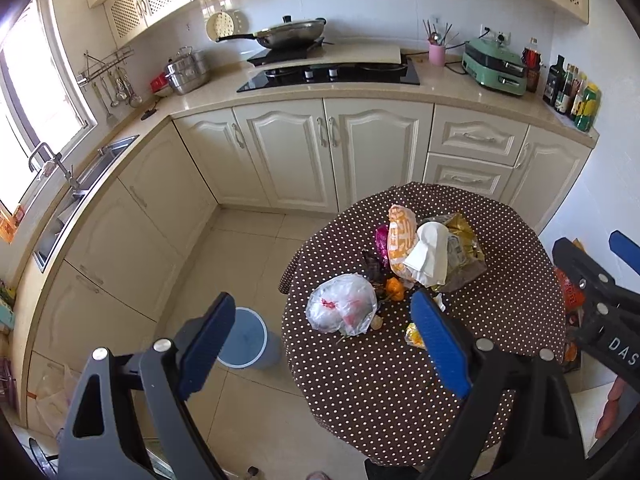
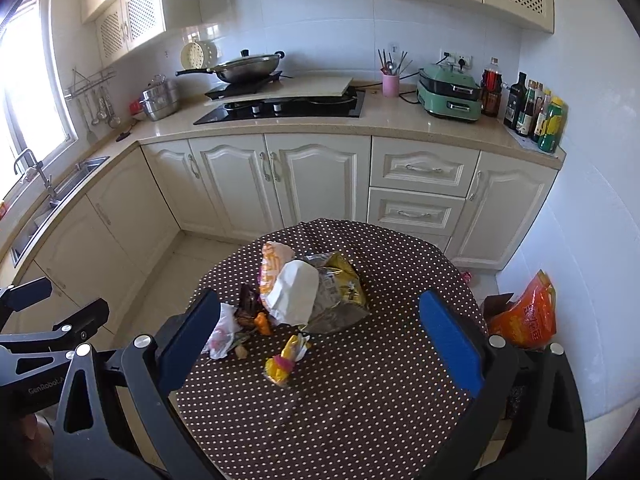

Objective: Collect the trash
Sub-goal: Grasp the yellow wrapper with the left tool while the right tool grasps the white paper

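Cream kitchen cabinets (image 2: 280,184) are wrapping around the room beneath a beige worktop carrying a black hob (image 2: 288,109), a lidded wok (image 2: 244,66) and a green appliance (image 2: 449,92). Nearer the cameras, a round counter (image 2: 360,400) is wearing a brown cloth with white dots and is carrying the trash in a loose heap toward its far side. Just beside the counter, on the tiled floor, a blue bin (image 1: 246,338) is standing upright with its mouth uncovered. Both tools are hanging above the near edge of the counter: the left gripper (image 1: 324,344) is spread wide with nothing between its blue pads, and the right gripper (image 2: 320,344) is likewise released and holding nothing. Within the heap, a gold snack bag (image 2: 340,284) is lying under a crumpled white paper (image 2: 294,292), which is leaning against an orange wrapper (image 2: 270,268). A clear plastic bag (image 1: 344,308) is sitting at the heap's left, and a small yellow wrapper (image 2: 286,362) is lying apart, nearest the grippers.
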Tool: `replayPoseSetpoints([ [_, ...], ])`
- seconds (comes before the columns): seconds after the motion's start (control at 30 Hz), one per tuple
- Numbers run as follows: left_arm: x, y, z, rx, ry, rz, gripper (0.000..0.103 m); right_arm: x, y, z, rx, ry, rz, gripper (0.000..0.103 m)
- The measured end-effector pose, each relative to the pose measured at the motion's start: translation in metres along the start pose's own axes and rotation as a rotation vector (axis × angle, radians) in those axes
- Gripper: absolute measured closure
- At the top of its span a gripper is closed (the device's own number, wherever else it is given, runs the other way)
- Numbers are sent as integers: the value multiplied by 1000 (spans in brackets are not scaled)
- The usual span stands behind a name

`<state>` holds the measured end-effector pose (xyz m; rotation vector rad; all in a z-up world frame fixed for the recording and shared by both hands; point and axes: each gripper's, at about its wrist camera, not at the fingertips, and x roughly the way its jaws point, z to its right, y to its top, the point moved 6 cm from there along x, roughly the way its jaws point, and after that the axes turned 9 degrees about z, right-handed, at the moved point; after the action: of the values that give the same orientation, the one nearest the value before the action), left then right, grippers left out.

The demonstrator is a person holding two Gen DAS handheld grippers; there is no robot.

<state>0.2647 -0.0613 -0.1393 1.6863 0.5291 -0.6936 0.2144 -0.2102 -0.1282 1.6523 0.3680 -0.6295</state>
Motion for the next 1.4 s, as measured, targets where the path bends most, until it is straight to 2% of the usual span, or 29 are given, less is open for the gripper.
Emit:
replayPoseSetpoints([
  [0.2,32,-7,7,18,-5,-60,15,30,-12,10,6,-24,-66,7],
  [0.33,67,-26,9,2,-52,-151,15,55,-30,18,16,-49,-128,7],
  [0.57,124,-69,19,-18,-160,-292,15,91,-87,33,60,-94,-273,7],
  [0.77,155,-91,75,62,-287,-335,16,104,-113,60,139,-141,-329,7],
  [0.87,171,-98,103,118,-308,-345,16,109,-119,76,156,-163,-334,7],
  [0.97,192,-110,122,164,-298,-359,17,117,-127,88,171,-175,-348,7],
  [1.07,214,-123,137,194,-292,-402,33,124,-134,94,177,-177,-359,7],
  [1.13,223,-128,146,205,-299,-413,34,127,-136,97,186,-173,-357,7],
  [1.17,228,-131,150,211,-302,-423,38,129,-137,98,189,-171,-358,7],
  [1.2,232,-135,153,214,-303,-431,49,131,-137,98,193,-166,-359,7],
  [1.27,242,-142,159,204,-327,-461,65,133,-136,98,195,-159,-359,7],
  [1.4,235,-135,155,145,-374,-425,67,136,-125,92,208,-124,-340,7],
])
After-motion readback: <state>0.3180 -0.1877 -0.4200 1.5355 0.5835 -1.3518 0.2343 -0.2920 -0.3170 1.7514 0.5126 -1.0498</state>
